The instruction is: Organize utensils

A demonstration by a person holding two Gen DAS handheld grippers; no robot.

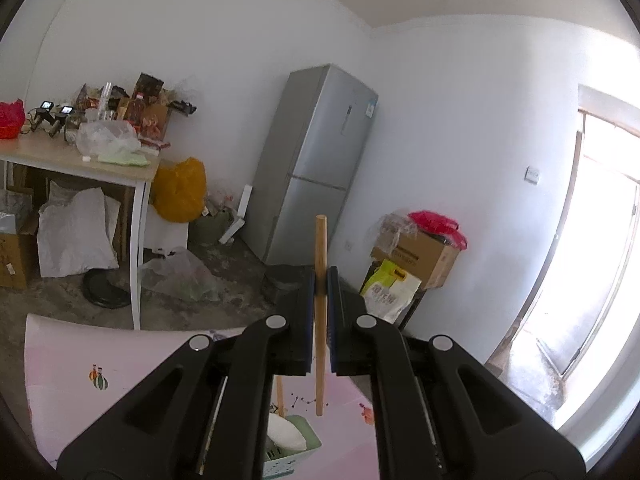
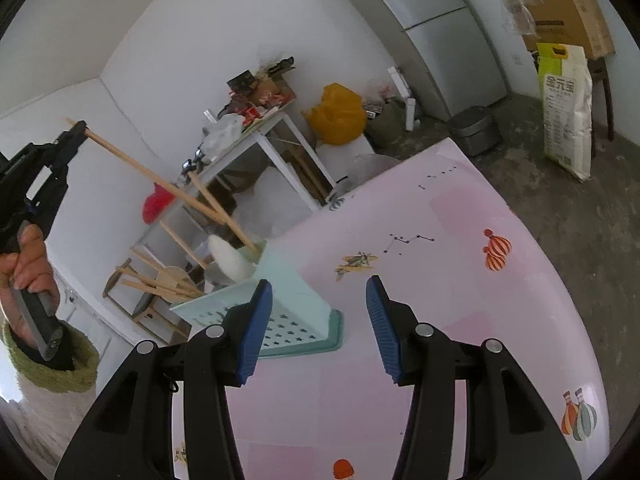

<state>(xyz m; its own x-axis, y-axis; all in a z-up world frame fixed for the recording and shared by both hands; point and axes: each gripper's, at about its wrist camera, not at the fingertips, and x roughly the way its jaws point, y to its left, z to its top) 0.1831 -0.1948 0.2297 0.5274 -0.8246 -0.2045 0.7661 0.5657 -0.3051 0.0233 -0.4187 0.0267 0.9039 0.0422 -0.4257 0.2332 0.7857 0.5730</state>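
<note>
My right gripper (image 2: 316, 320), jaws half apart and empty, faces the holder (image 2: 280, 300); my left gripper (image 1: 321, 284) pinches one chopstick (image 1: 320, 312) upright, tip slanting into that holder.

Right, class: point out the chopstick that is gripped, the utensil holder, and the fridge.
chopstick (image 1: 320, 248), left wrist view, upper shaft above the pads.
utensil holder (image 2: 298, 300), right wrist view, star-patterned side wall.
fridge (image 1: 320, 152), left wrist view, upper door.
</note>
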